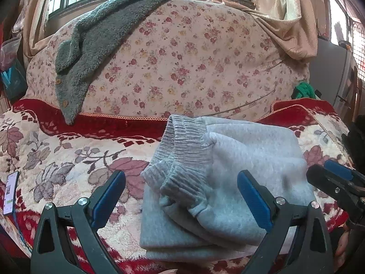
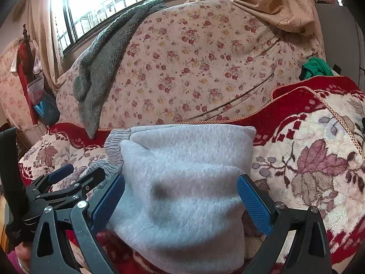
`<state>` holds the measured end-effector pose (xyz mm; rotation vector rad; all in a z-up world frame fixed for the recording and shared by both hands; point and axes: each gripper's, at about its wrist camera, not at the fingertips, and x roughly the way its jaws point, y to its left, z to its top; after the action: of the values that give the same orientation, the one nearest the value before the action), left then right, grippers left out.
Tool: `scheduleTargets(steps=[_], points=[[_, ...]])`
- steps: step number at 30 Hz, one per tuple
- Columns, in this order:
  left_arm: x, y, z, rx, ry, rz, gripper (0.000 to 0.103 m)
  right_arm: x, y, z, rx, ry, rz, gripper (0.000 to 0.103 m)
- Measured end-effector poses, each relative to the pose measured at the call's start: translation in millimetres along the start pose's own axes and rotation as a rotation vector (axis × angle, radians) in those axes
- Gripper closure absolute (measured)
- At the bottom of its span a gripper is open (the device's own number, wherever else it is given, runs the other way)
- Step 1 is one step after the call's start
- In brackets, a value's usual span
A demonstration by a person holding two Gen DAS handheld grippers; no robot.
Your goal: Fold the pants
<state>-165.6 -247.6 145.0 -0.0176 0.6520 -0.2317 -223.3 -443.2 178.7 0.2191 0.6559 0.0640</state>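
Observation:
Light grey fleece pants (image 1: 239, 171) lie folded into a compact stack on the red and cream floral blanket (image 1: 68, 159), ribbed waistband (image 1: 182, 146) turned up at the left of the stack. My left gripper (image 1: 181, 194) is open, its blue pads on either side of the stack's near left part, holding nothing. My right gripper (image 2: 181, 196) is open around the near fold of the pants (image 2: 182, 182), its pads apart from the cloth. The right gripper also shows at the right edge of the left wrist view (image 1: 337, 180); the left gripper shows at the left of the right wrist view (image 2: 68, 180).
A floral quilt roll (image 1: 182, 57) rises behind the blanket with a grey fluffy garment (image 1: 91, 45) draped on it. A phone (image 1: 10, 194) lies at the blanket's left edge. Green cloth (image 1: 303, 90) sits at the right. Window and curtains behind.

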Motion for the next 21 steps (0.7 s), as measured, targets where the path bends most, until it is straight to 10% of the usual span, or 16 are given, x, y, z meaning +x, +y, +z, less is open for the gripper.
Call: scheduleTargets(steps=[21], points=[[1.3,2.1,-0.1,0.002,0.006,-0.003,0.005,7.8,0.2,-3.5,0.005,0.011,0.001,0.002]])
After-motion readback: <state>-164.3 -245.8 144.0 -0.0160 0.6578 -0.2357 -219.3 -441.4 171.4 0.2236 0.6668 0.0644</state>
